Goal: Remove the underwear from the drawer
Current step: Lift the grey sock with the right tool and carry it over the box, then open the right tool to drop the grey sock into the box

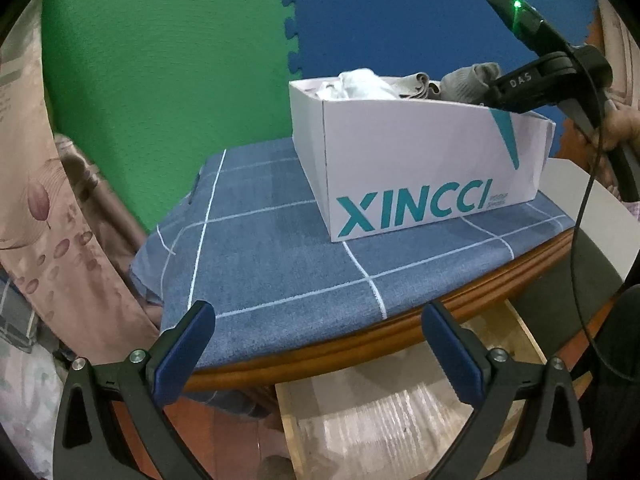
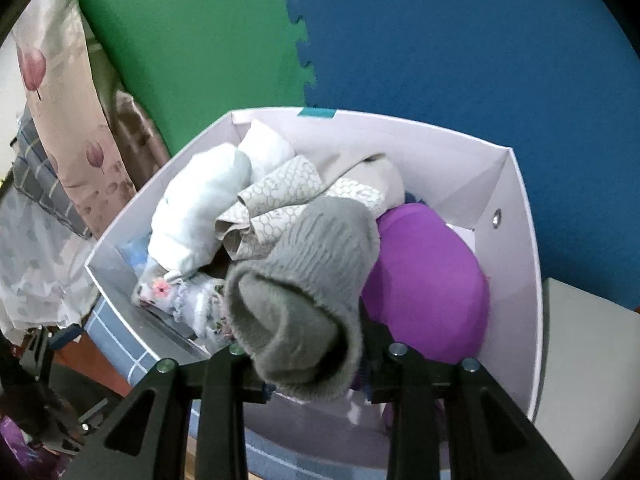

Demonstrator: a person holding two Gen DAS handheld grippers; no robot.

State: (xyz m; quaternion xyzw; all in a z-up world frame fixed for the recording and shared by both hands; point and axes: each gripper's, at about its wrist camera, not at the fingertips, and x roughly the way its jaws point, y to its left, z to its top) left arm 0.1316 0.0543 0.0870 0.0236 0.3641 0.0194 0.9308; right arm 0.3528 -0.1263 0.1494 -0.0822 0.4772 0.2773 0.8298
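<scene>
Seen from the left wrist camera, the left gripper (image 1: pixel 318 354) hangs spread wide and empty over the front edge of a table covered with a blue checked cloth (image 1: pixel 280 248), with an open drawer (image 1: pixel 404 412) below it that looks lined but bare of clothes. From those fingers, the white box (image 1: pixel 420 168) sits at about one o'clock, well apart. Over its far rim at two o'clock, the right gripper (image 1: pixel 486 98) reaches in from the right, with a grey knit garment (image 1: pixel 472 80) at its tip.

Looking through the right wrist camera, the right gripper (image 2: pixel 316 376) points steeply down into the box (image 2: pixel 516 280). Its fingers are pinched on the grey knit garment (image 2: pixel 304 292), whose folded cuff bulges up between them, its length running toward twelve o'clock. A purple piece (image 2: pixel 432 288) lies at two o'clock, touching the grey one; pale and patterned clothes (image 2: pixel 248 208) are heaped at eleven. The right hand is by far the nearer, so any lift or release is probably its job.
</scene>
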